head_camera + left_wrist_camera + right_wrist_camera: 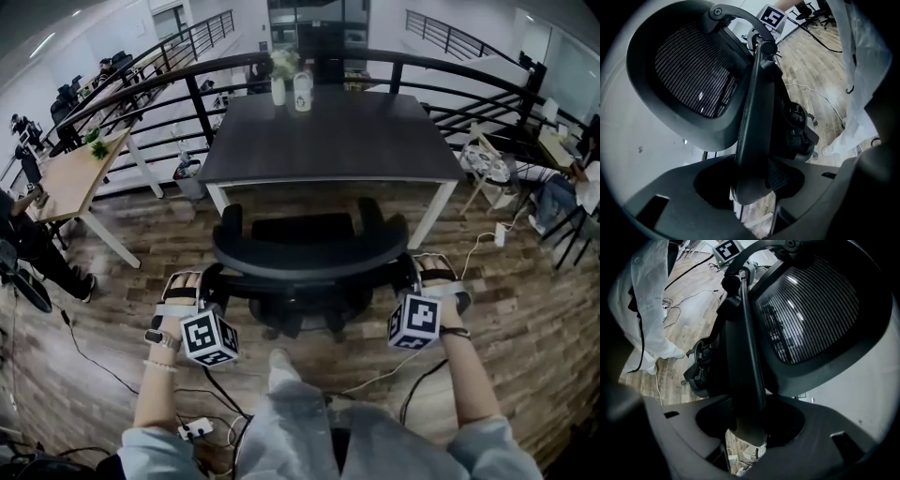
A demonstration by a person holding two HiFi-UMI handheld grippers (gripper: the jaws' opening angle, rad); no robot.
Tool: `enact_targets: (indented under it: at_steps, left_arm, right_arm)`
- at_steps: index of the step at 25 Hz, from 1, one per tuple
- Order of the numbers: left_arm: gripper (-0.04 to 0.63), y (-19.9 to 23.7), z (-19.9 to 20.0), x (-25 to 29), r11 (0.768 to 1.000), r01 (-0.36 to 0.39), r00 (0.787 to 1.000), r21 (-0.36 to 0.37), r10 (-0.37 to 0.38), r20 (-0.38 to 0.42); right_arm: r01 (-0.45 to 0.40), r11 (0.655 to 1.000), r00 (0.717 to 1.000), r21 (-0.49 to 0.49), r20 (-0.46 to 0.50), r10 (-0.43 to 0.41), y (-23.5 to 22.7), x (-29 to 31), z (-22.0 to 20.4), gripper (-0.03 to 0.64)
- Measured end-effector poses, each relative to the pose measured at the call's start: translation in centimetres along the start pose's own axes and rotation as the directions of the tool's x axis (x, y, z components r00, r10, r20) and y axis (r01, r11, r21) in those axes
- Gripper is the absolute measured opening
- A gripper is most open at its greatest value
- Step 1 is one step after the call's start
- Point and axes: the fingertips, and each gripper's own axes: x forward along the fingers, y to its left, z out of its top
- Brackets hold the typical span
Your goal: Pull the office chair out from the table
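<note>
Chair (309,255) stands on the wood floor (525,309) at the near side of the dark table (328,141). Its curved back faces the person, and its seat and armrests reach up to the table's near edge. The back is clear of the table.

In the head view a hand holds a gripper at each end of the back: the left hand (178,300) at its left end, the right hand (441,291) at its right end, each with its marker cube turned upward.

The left gripper (752,199) has its jaws spread wide around the rim of the back. The rim runs down into the gap and the jaws pinch it, with the mesh panel rising above. The right gripper (750,437) has its jaws just as wide and clamped on the opposite rim, with mesh above it too.

On the table's far edge a vase (279,80) with flowers stands just beside a white bottle (302,92). A black railing (187,80) curves behind the table. A cable (84,347) trails over the floor at the left. The person's light trousers (300,422) show at the bottom, near the chair's base.
</note>
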Motion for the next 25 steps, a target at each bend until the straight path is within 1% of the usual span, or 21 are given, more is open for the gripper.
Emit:
enact_targets:
  at_steps: [7, 13, 15, 19, 22, 23, 25]
  left_arm:
    - [0.221, 0.6, 0.5, 0.1, 0.997, 0.000, 1.000, -0.076, 0.001, 0.021]
    - [0.241, 0.7, 0.6, -0.8, 0.991, -0.003, 0.999, -0.131, 0.007, 0.032]
    - [0.244, 0.7, 1.0, -1.6, 0.988, 0.000, 0.999, -0.157, 0.007, 0.049]
    - [0.227, 0.7, 2.1, -3.0, 0.968, 0.007, 0.994, -0.251, 0.021, 0.110]
    - [0.195, 1.4, 2.8, -4.4, 0.951, -0.013, 0.988, -0.308, 0.060, 0.143]
    - [0.195, 1.8, 3.2, -4.8, 0.944, -0.019, 0.985, -0.329, 0.074, 0.156]
    - [0.162, 2.3, 4.0, -5.6, 0.927, -0.028, 0.979, -0.375, 0.101, 0.177]
  right_arm:
    - [0.010, 1.000, 1.000, 0.002, 0.016, -0.010, -0.5, 0.3, -0.2, 0.198]
    - [-0.017, 0.997, 0.998, 0.078, 0.054, 0.012, -0.7, -0.7, 0.0, 0.222]
    - [-0.026, 0.995, 0.998, 0.101, 0.062, 0.020, -0.7, -1.1, 0.0, 0.229]
    - [-0.032, 0.988, 0.996, 0.150, 0.090, 0.018, -0.9, -2.1, 0.2, 0.231]
    - [-0.047, 0.980, 0.992, 0.191, 0.124, 0.023, -0.9, -3.1, 0.7, 0.222]
    - [-0.046, 0.978, 0.991, 0.203, 0.133, 0.019, -1.0, -3.6, 0.8, 0.212]
    - [-0.036, 0.970, 0.988, 0.240, 0.156, -0.002, -1.3, -4.5, 1.1, 0.205]
